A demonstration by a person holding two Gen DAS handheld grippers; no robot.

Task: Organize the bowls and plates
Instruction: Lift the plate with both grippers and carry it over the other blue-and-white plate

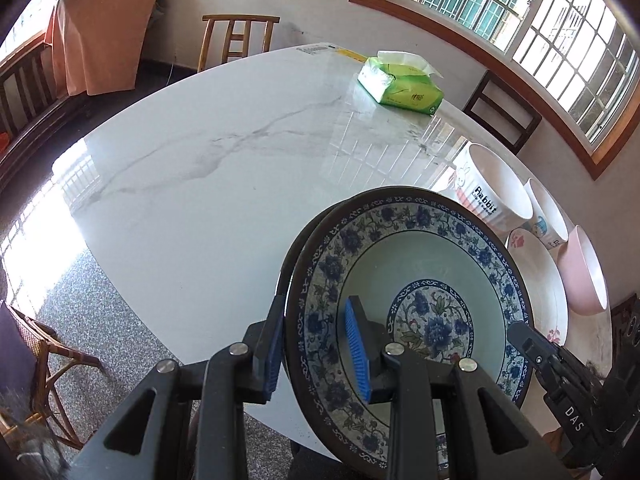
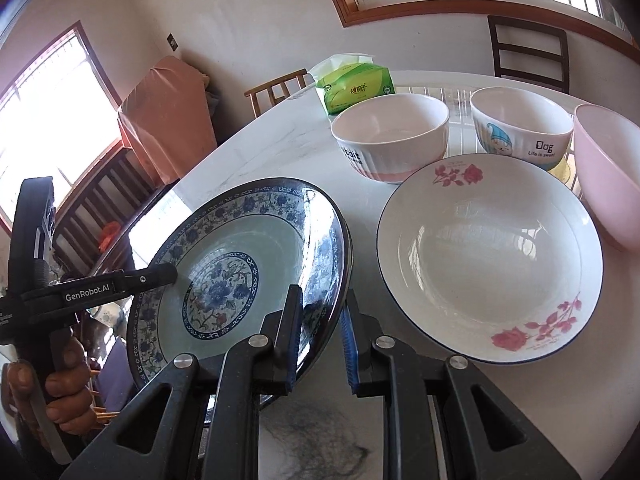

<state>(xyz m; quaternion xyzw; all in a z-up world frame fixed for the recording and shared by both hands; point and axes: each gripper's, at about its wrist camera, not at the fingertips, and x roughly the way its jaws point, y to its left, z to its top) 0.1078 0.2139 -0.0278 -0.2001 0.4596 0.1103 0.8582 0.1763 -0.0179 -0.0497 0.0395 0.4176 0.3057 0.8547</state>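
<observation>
Blue-patterned plate [image 2: 240, 264] is hanging tilted between both grippers, left gripper [image 1: 320, 352] and right gripper [image 2: 320, 344] pinching opposite rims, white rose plate [image 2: 488, 264] lying just right of the right gripper.

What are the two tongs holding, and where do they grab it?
Both hold the blue-flowered plate by its rim: the left tongs pinch one edge, the right tongs pinch the opposite edge.
</observation>
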